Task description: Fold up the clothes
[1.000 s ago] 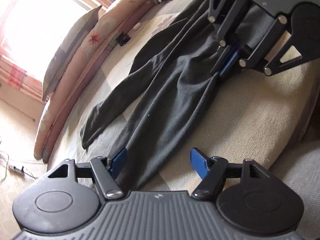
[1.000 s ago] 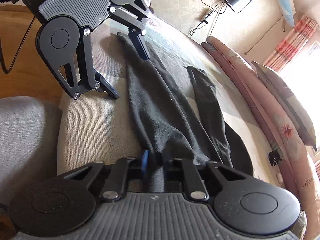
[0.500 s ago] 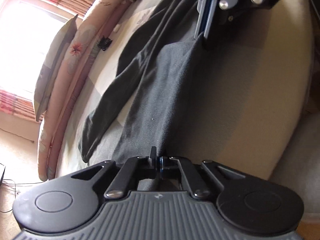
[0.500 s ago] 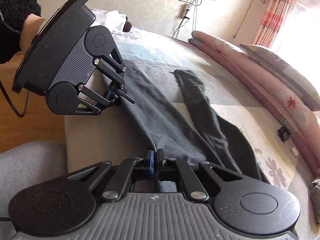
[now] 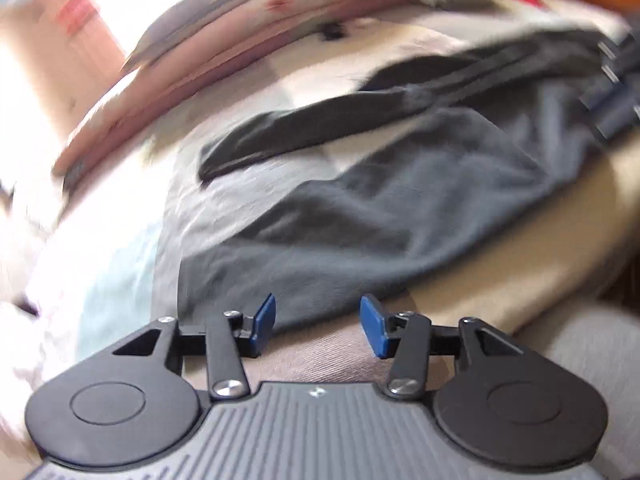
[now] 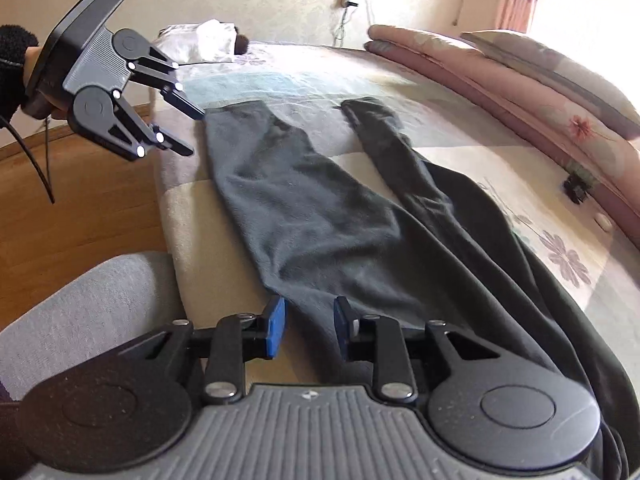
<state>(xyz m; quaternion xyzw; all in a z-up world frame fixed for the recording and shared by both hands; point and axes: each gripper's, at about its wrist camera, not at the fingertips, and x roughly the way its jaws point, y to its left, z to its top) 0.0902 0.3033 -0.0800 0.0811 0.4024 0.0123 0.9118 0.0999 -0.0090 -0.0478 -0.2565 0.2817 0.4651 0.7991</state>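
Dark grey trousers (image 6: 320, 216) lie flat on the bed (image 6: 188, 216), stretching away ahead of the right gripper (image 6: 309, 330). Both it and the left gripper (image 6: 188, 128) have just been opening; jaws spread, nothing pinched. Legs lie apart; folding seems barely begun.

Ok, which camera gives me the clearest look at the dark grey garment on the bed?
The right wrist view: the dark grey garment is sharp there, lying flat along the bed with one narrow part stretched out beside it. The left wrist view shows it too, but heavily motion-blurred.
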